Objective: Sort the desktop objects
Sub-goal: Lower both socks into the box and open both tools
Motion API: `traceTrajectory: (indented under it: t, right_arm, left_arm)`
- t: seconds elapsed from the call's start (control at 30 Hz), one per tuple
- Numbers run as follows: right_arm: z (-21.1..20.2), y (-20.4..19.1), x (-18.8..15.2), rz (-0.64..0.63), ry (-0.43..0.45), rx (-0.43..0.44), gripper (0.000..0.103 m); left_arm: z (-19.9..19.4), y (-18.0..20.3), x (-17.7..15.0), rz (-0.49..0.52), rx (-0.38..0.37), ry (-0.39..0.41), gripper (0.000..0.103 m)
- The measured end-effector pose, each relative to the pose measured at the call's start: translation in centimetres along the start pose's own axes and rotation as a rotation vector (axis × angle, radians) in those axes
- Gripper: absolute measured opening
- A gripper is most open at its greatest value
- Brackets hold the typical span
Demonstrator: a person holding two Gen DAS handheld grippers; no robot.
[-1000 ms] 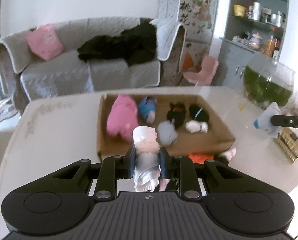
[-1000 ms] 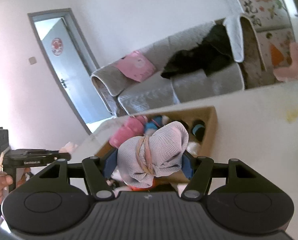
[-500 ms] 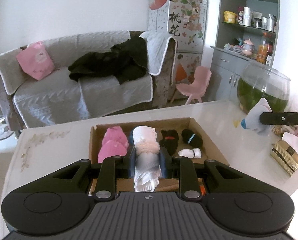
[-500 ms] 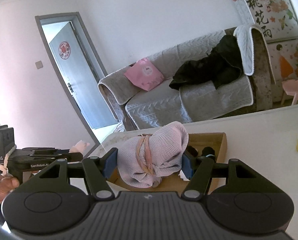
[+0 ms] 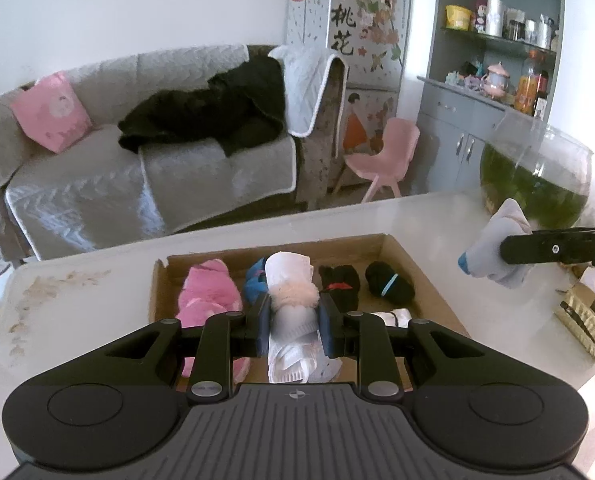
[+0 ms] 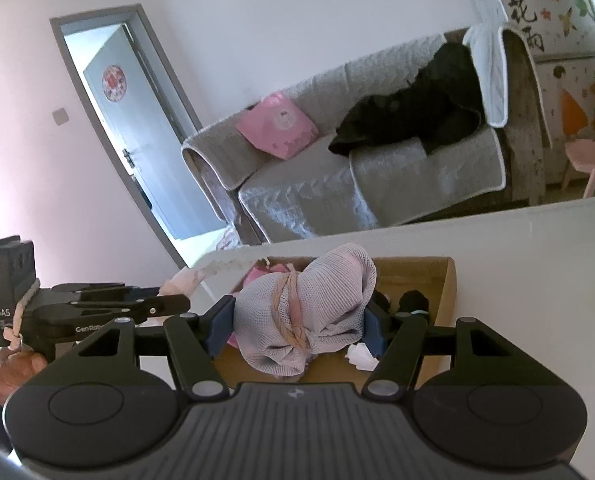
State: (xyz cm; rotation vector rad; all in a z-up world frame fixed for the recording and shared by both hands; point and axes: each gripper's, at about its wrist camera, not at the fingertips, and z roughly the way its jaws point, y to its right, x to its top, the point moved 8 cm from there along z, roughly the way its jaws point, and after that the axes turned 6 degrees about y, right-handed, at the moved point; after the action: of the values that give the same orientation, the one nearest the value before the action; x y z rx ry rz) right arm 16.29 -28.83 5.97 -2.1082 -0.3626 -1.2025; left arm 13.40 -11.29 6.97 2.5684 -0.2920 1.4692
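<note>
My left gripper point(image 5: 293, 326) is shut on a white sock bundle point(image 5: 291, 304) tied with a pink band, held above the near edge of a shallow cardboard box point(image 5: 413, 264). The box holds a pink bundle point(image 5: 209, 296), a blue one point(image 5: 255, 286), two black ones point(image 5: 389, 282) and a small white one point(image 5: 393, 316). My right gripper point(image 6: 299, 326) is shut on a grey mesh sock bundle point(image 6: 309, 304) tied with a pink band, held above the same box point(image 6: 443, 292). That gripper and its grey bundle point(image 5: 495, 246) show at right in the left wrist view.
The box sits on a white table point(image 5: 77, 304). A glass fishbowl with green water point(image 5: 537, 176) stands at the far right, a gold packet point(image 5: 581, 316) beside it. Beyond the table are a grey sofa point(image 5: 97, 168) and a pink chair point(image 5: 381, 160).
Both grippers have risen and drawn back from the box, each still holding its bundle. The box now looks smaller and lower in both views.
</note>
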Motion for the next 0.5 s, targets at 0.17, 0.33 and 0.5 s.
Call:
traceTrajectory:
  t: [0.17,0.33,0.5]
  right_arm:
    - [1.6,0.7,-0.4,0.009,-0.041,-0.01,0.061]
    - [3.3,1.2,-1.0,0.015,-0.08,-0.023,0.061]
    - [4.7,1.5,-2.0,0.008,-0.121,-0.032,0.061]
  left_arm:
    - [2.1,-0.5,-0.3,-0.015,-0.008,-0.019,0.031]
    - [4.3,-1.3,-0.8,-0.036,-0.02,-0.044,0.031]
    - [6.3,-1.8,-1.8,-0.042,-0.032,-0.083,0.031]
